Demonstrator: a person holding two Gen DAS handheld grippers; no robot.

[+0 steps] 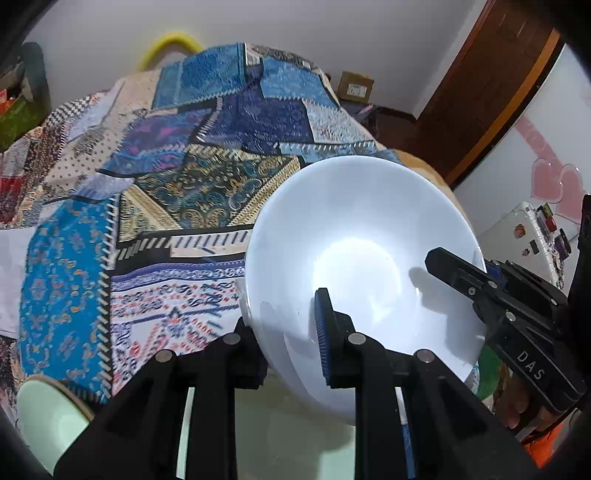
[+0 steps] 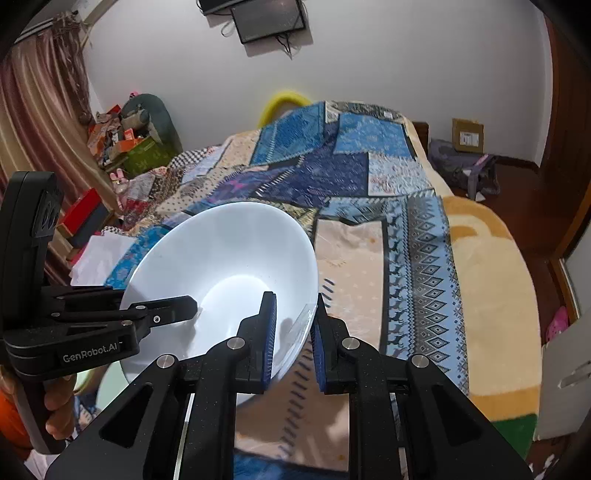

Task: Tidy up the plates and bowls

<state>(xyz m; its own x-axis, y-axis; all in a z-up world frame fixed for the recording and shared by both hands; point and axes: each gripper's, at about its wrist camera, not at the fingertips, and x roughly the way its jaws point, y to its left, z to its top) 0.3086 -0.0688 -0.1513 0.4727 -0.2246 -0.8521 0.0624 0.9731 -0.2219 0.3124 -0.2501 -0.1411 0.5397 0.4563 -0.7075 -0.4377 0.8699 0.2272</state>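
White bowl [image 1: 364,258] held in air above bed, tilted — opening faces both cameras, base away toward quilt. Left gripper [image 1: 286,332] clamps near-left rim, one finger inside, one outside. Right gripper [image 2: 293,339] straddles opposite rim, fingers narrow; rim between pads, contact not certain. Surface: patchwork quilt [image 2: 369,173] over yellow blanket [image 2: 491,280]. Pale green bowl [image 1: 48,417] at lower left. Room: white wall, wall-mounted screen [image 2: 269,18], cardboard box [image 2: 467,136], wooden door [image 1: 491,70].

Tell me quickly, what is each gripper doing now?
Left gripper: closed on the white bowl's rim.
Right gripper: astride the opposite rim, a gap still visible; grip cannot be told.
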